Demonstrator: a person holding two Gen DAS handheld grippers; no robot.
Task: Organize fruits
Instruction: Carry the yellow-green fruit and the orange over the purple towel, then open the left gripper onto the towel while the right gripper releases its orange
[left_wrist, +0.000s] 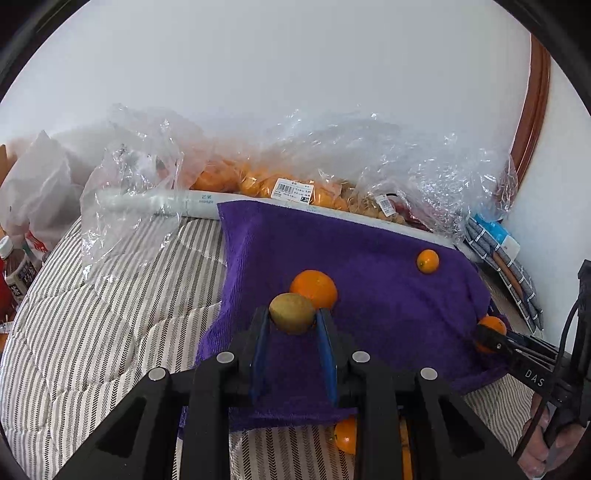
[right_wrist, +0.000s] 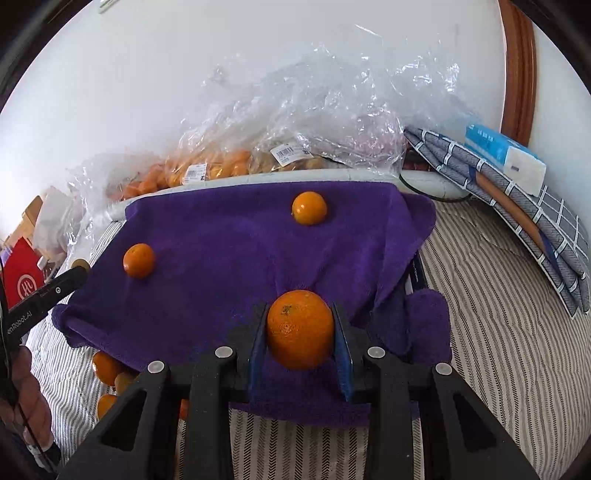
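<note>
My left gripper (left_wrist: 292, 314) is shut on a brownish-green kiwi (left_wrist: 291, 312) just above the purple towel (left_wrist: 369, 258). An orange (left_wrist: 314, 288) lies right behind it and a small orange (left_wrist: 427, 260) farther right. My right gripper (right_wrist: 301, 325) is shut on a large orange (right_wrist: 300, 328) over the towel's (right_wrist: 221, 240) near edge; it also shows in the left wrist view (left_wrist: 489, 332). Two oranges (right_wrist: 138, 260) (right_wrist: 309, 208) rest on the towel. The left gripper's fingertips (right_wrist: 72, 277) with the kiwi (right_wrist: 79, 263) show at the left.
Clear plastic bags of oranges (left_wrist: 258, 184) and other fruit line the wall behind the towel. More oranges (right_wrist: 107, 369) lie under the towel's near edge. Folded cloth and a tissue pack (right_wrist: 506, 155) sit at the right. Bottles (left_wrist: 16, 273) stand at the far left on the striped bedding (left_wrist: 110, 314).
</note>
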